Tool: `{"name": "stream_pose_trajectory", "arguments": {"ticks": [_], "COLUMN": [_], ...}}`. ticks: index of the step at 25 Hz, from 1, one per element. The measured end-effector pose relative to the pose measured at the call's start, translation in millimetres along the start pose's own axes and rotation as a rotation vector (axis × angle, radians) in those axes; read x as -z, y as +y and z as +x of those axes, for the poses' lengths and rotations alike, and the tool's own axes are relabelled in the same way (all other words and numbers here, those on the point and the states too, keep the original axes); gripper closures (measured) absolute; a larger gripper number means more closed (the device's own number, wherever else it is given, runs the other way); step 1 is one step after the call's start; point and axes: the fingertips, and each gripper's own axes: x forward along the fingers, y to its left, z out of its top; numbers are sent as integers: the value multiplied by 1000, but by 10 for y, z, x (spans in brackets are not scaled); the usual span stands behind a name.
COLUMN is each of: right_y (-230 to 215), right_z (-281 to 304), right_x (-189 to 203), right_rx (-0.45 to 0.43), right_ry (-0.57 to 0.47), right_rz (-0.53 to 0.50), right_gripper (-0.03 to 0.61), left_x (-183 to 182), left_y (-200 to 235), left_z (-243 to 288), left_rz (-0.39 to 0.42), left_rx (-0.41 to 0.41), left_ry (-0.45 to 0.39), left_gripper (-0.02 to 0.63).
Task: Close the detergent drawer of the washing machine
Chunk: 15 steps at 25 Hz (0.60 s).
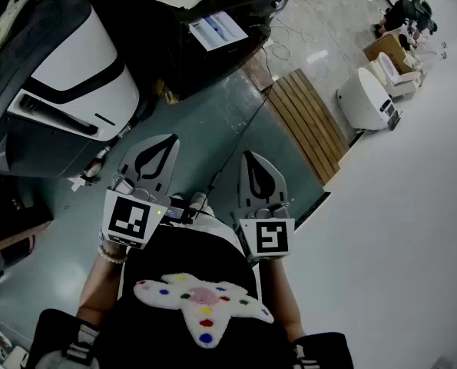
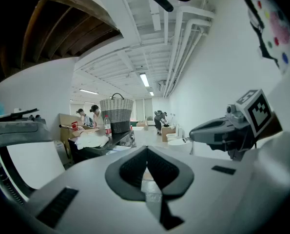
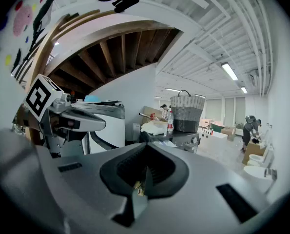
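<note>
Both grippers are hanging close in front of the person's body, side by side, touching nothing.

- Left gripper [image 1: 153, 160]: the jaws are lying together with nothing between the pads.
- Right gripper [image 1: 260, 177]: the same, pads pressed against each other and empty.
- Both are pointing roughly level across the grey floor [image 1: 213, 121], toward a dark table [image 1: 236, 29] that is carrying papers and a woven basket [image 2: 116, 112].

The washing machine [image 1: 67, 75], as I am reading the white-and-black appliance, is sitting to the person's left front, well apart from both grippers. The detergent drawer is not showing plainly in any view. I cannot tell where on the machine it is sitting, or whether it is standing out.

Step in hand, by my judgement: this is the stage ahead of the approach, with no contact on the machine and the closing push not yet made.

The next move is probably calling for a turn to the left to face the machine and find the drawer front. One gripper's tip would then go squarely against the drawer face and press straight along its travel until it is flush. Jaws together are suiting a push, so no opening looks needed. An off-centre press may be risking a skewed, sticking drawer.

The wooden slatted platform [image 1: 309, 121] and the toilets [image 1: 370, 98] on the right are playing no part.
</note>
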Motion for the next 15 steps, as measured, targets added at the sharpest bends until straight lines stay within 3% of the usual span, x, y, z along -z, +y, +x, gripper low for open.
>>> {"name": "stream_pose_trajectory", "arguments": {"ticks": [15], "right_y": [-74], "right_z": [43], "right_x": [2], "right_rx": [-14], "right_ry": [3], "right_rz": [0], "right_gripper": [575], "left_x": [37], "left_y": [0], "left_z": [41], "left_rz": [2], "left_rx": [-16], "left_ry": [17], "left_gripper": [601]}}
